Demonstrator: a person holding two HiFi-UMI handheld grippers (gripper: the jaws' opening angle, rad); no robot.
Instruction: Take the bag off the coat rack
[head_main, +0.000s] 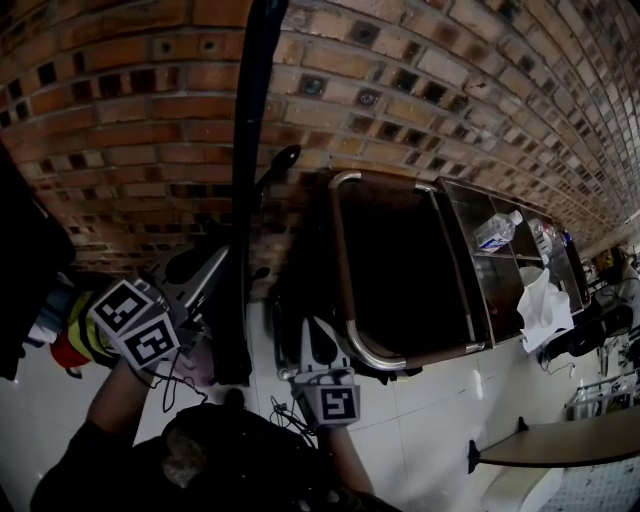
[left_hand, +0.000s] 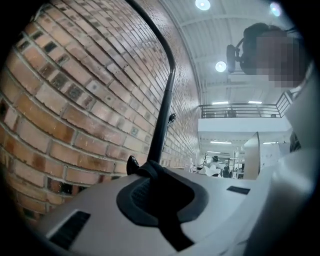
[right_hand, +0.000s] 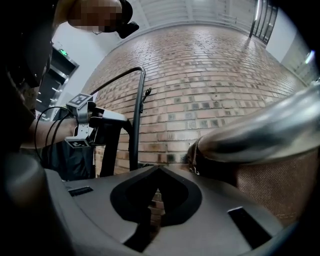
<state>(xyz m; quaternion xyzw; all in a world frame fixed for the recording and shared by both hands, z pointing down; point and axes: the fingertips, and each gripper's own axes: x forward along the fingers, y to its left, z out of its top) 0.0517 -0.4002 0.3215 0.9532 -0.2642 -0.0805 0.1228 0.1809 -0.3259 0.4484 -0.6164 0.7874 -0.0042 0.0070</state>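
- We have the left hand-held gripper (left_hand: 160, 187) clenched on the bag's black strap (left_hand: 162, 210). The band fills the slot between the jaws.
- Our right hand-held gripper (right_hand: 154, 200) grasps nothing. Its jaws are drawn nearly together, and only a sliver of brick shows between them.
- From the right gripper view, the strap (right_hand: 107, 150) runs straight down from the left hand-held gripper (right_hand: 95, 122), its long axis upright. The dark bag (right_hand: 70, 160) hangs low beside it, just left of the coat rack (right_hand: 134, 125). We cannot tell which way the bag's opening faces.
- In the head view, the left hand-held gripper (head_main: 205, 280) is up against the black pole of the coat rack (head_main: 255, 150). The right hand-held gripper (head_main: 322, 340) is just beside the pole on the other side.
- Close on our right is a chrome tube frame (right_hand: 260, 132) around brown woven fabric (right_hand: 270, 185).
- The rack's pole rises to a curved arm (left_hand: 155, 35), with a small knobbed hook (left_hand: 171, 118) partway up.
- The floor (head_main: 440, 410) is pale tile, and the brick wall (head_main: 120, 110) is right behind the rack.
- Farther off are a shelf unit holding a plastic bottle (head_main: 495, 232), a railed balcony (left_hand: 240, 107), and round ceiling lamps (left_hand: 220, 66) in a high white hall.
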